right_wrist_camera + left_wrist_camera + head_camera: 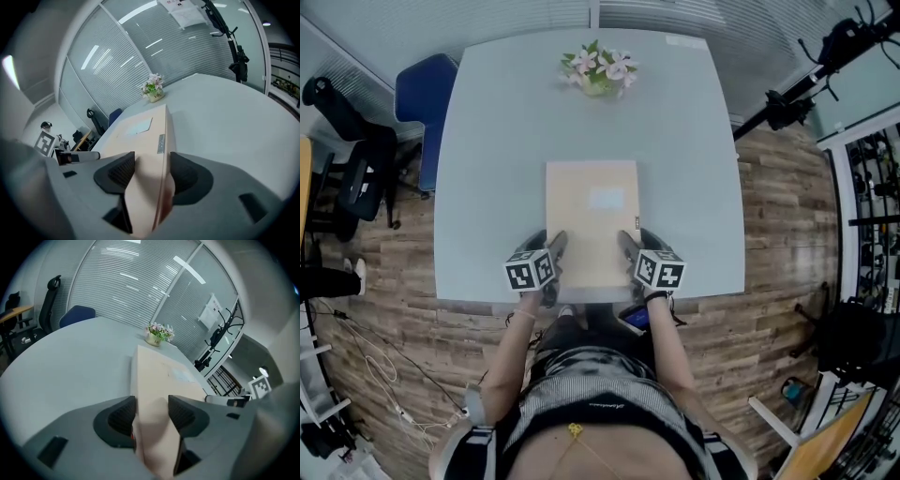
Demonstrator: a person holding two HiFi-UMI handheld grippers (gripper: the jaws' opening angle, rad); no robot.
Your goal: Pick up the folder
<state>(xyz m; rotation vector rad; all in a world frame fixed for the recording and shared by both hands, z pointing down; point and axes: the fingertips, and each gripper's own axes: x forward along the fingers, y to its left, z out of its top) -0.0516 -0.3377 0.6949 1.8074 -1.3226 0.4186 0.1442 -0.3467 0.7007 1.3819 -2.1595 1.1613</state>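
A beige folder [592, 211] lies flat on the pale table [506, 141], midway along its near edge. Its cover bears a pale blank-looking label [607, 198], and a small grey tab [161, 143] on its right side has print too small to read. The left gripper [546, 242] straddles the folder's near left edge and the right gripper [637, 240] its near right edge. Both have their jaws wide apart, with no firm clamp visible. A small pot of flowers [600, 70] stands at the middle of the far edge.

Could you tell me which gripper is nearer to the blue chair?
Left. The left gripper is at the folder's near-left corner, on the blue chair's side; the right gripper is at its near-right corner, farther away.
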